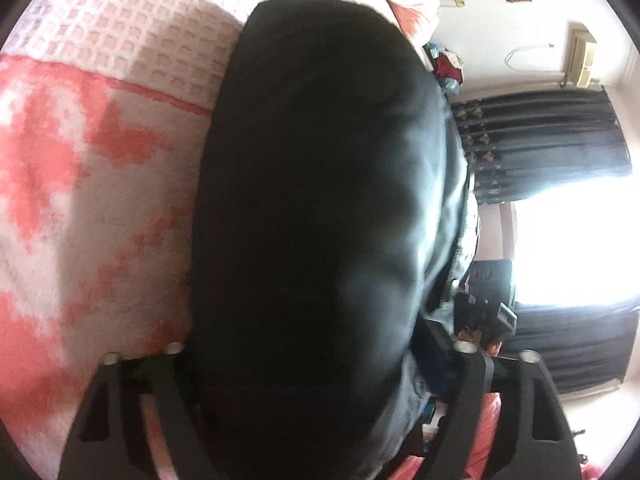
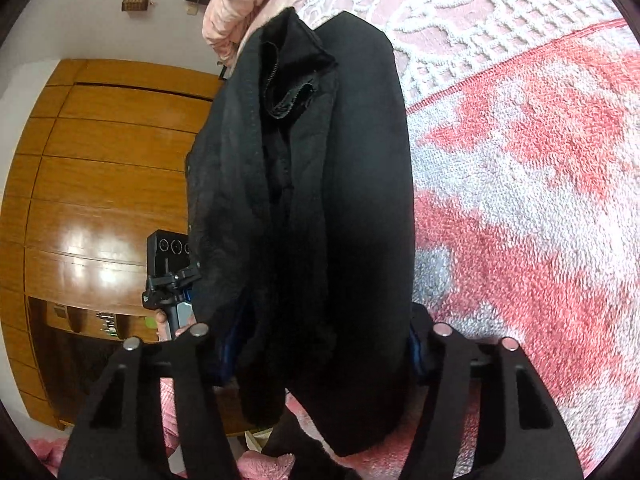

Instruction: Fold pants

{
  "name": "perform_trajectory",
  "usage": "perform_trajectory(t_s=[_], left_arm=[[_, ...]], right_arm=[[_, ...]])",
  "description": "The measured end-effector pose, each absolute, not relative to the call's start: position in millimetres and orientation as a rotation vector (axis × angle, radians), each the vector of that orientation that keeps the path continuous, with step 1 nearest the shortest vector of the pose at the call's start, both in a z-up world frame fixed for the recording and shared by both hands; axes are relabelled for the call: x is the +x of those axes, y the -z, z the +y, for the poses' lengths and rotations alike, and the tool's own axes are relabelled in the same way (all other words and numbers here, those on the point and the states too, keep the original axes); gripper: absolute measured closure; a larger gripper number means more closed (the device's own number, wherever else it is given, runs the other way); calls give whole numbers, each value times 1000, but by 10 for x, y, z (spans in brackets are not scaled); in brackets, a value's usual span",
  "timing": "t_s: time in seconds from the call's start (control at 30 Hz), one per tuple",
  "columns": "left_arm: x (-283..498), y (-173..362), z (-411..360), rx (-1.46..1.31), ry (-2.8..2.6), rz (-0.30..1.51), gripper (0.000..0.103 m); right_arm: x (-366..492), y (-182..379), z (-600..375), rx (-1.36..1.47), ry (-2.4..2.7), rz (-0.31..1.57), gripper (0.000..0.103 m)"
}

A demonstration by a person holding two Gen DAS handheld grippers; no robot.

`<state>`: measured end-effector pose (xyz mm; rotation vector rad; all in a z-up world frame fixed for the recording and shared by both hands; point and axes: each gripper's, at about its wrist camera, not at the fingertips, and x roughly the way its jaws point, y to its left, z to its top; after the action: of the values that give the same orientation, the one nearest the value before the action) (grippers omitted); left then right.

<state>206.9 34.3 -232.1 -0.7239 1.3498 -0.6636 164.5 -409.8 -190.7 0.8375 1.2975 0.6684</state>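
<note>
Black pants [image 2: 320, 216] lie bunched on the pink blanket [image 2: 540, 200], long axis running away toward the pillow [image 2: 236, 4], waistband at the far end; left gripper [image 1: 320, 360] and right gripper [image 2: 320, 344] each clamp the near end, likely mid-fold; next, carry it toward the waistband.

Black pants [image 2: 320, 208] on a pink-and-white patterned blanket [image 2: 520, 200].

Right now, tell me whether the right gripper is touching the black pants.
Touching. In the right wrist view the black pants fill the gap of the right gripper, the cloth pressed against both fingers.
</note>
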Motion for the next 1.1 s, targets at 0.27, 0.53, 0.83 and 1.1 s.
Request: perform_trajectory(t_s=[0.27,0.53,0.83,1.1], left_arm=[[1917,2017,420,-856,694,1228,64],[2069,1511,227,-786,745,1068,65],[2797,1476,216,-811,631,1003,65],[3109,1955,103,-773,513,1081,54]], right_arm=[[1501,1479,-3962,728,-675,1222,63],[1643,1052,-4143,690,-667,1153,64],[2603,925,-4108,623,-644,1116,64],[3269,1330,-4022,613,-578,1180,63]])
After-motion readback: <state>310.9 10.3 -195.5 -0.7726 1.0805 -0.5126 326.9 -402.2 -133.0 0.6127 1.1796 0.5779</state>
